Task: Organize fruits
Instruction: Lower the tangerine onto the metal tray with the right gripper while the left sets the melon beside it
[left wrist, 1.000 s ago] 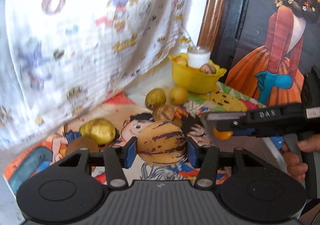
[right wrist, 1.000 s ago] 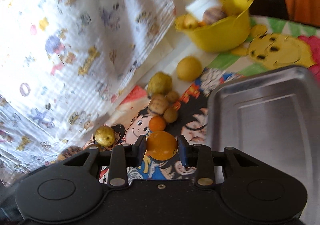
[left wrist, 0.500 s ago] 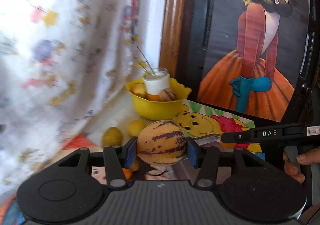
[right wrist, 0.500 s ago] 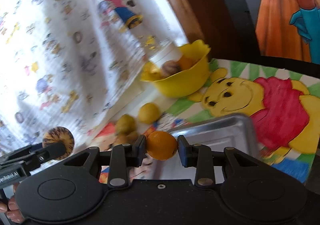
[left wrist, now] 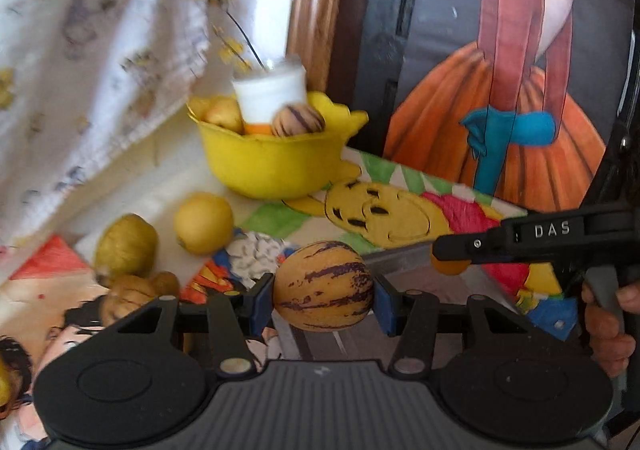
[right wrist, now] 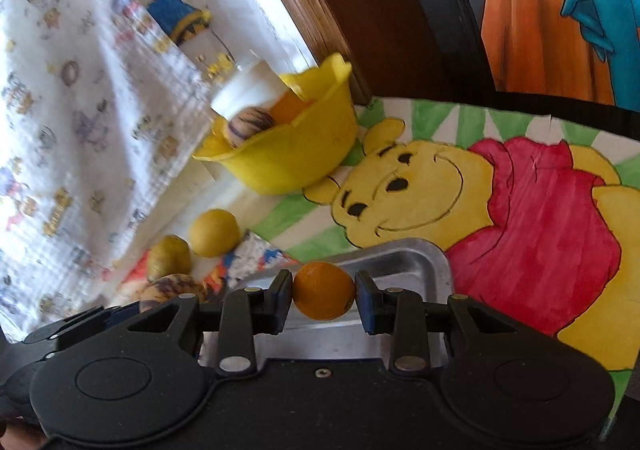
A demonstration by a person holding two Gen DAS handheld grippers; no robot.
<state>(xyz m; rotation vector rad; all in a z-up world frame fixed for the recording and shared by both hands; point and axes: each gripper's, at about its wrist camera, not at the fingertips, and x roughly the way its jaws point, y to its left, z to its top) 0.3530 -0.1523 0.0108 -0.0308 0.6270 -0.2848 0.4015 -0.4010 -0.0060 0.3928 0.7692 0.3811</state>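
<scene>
The left claw (left wrist: 323, 300) clamps a smooth purple-striped oval melon (left wrist: 323, 285), the right claw (right wrist: 323, 300) a glossy round orange (right wrist: 323, 295) above a metal tray (right wrist: 416, 262).

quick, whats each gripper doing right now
Left gripper: closed on the striped melon.
Right gripper: closed on the orange fruit, held above the metal tray.

Left gripper (left wrist: 323, 288) carried the purple-striped yellow melon (left wrist: 323, 286) up off the cartoon-print counter (left wrist: 280, 218), now over the near rim of the silver metal tray (right wrist: 400, 256). Right gripper (right wrist: 323, 296) moved the small orange fruit (right wrist: 323, 295) over the tray's back-left corner.
</scene>
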